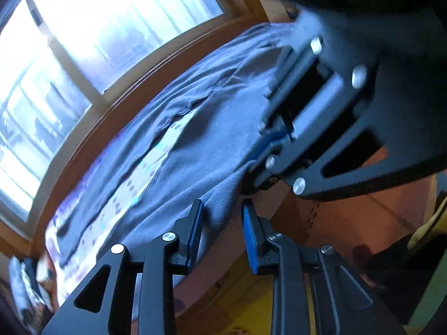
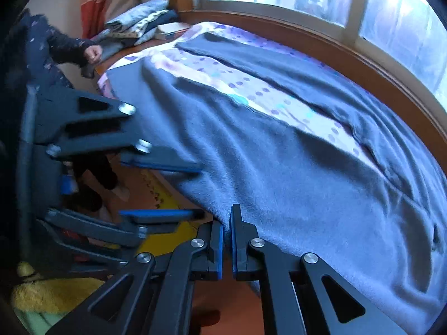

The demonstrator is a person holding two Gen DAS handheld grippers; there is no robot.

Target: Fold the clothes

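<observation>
A large blue-grey fleece garment (image 2: 279, 150) lies spread on a bed, its two legs reaching toward the window; it also shows in the left wrist view (image 1: 195, 139). My right gripper (image 2: 226, 240) is shut on the garment's near hem at the bed edge; it also shows in the left wrist view (image 1: 275, 136). My left gripper (image 1: 222, 231) is open, its jaws on either side of a hanging fold of the hem, not clamped. It shows wide open in the right wrist view (image 2: 181, 189), left of the right gripper.
A dotted white-and-purple sheet (image 2: 251, 89) covers the bed under the garment. A wooden sill and window (image 2: 321, 5) run along the far side. Folded clothes (image 2: 139, 25) are stacked at the bed's far left. A person (image 2: 56, 47) stands there. Yellow floor mat (image 2: 164, 240) lies below.
</observation>
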